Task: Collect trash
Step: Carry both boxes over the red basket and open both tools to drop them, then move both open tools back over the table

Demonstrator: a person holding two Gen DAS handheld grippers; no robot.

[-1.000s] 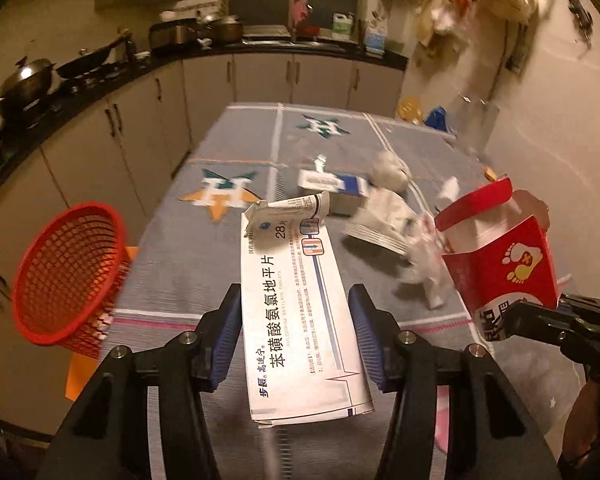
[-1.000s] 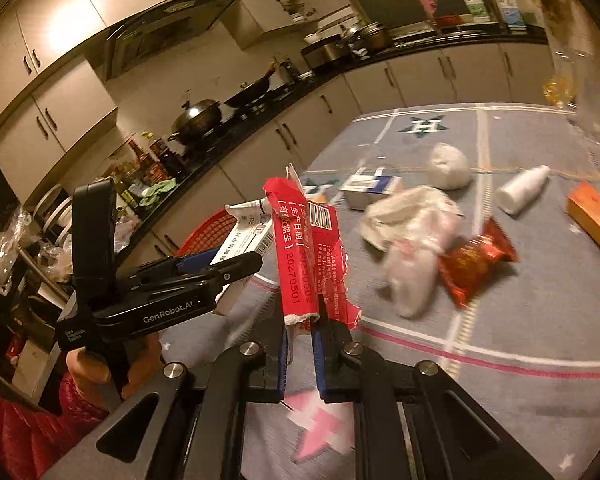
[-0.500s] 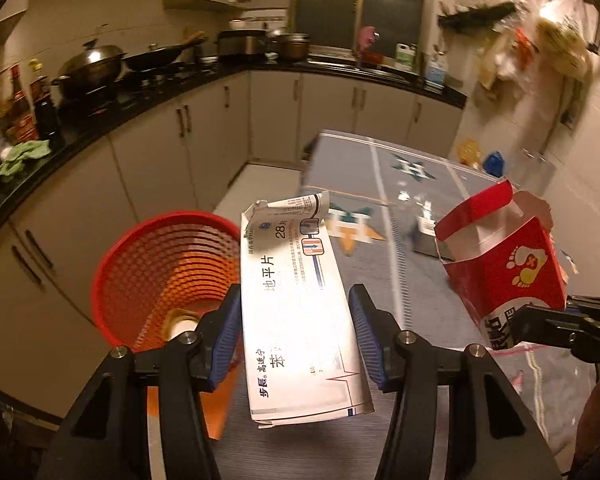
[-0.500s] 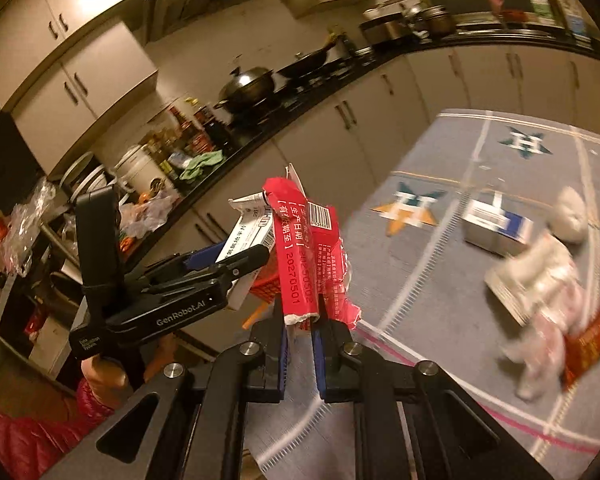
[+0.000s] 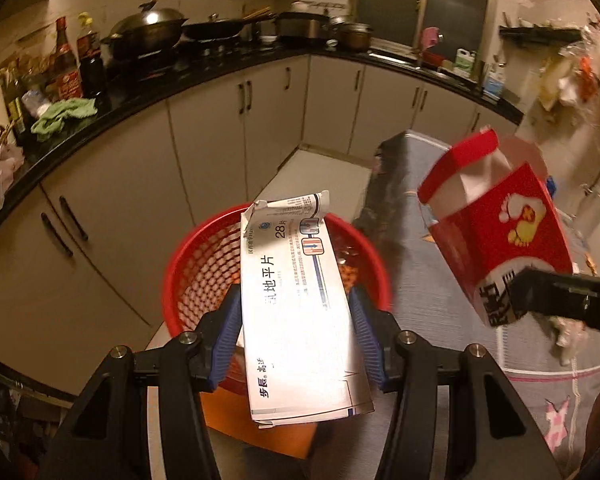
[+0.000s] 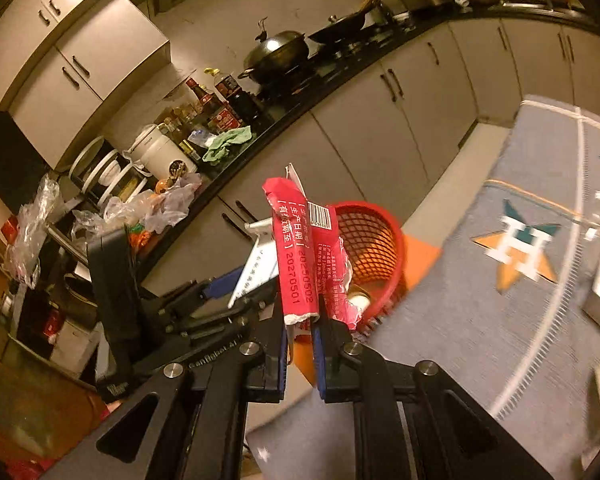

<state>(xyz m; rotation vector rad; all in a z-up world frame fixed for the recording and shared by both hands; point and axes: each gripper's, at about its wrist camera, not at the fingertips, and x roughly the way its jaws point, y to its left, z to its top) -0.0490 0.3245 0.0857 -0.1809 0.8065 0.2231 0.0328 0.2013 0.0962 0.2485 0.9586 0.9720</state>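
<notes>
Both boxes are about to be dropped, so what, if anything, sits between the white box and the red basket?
Nothing visible. The white box, clamped in the left gripper, hangs in front of the red basket's open mouth.

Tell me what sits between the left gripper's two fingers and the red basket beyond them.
Only the white medicine box, clamped in the left gripper and stretching over the red mesh basket; the left wrist view shows it.

Glossy cardboard box [image 5: 300, 312], plastic mesh basket [image 5: 204, 272]

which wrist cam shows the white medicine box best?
Left wrist. The white medicine box lies face-up between that gripper's jaws, printed front fully readable, above the red basket. The right wrist view shows only a sliver of it behind the red box.
</notes>
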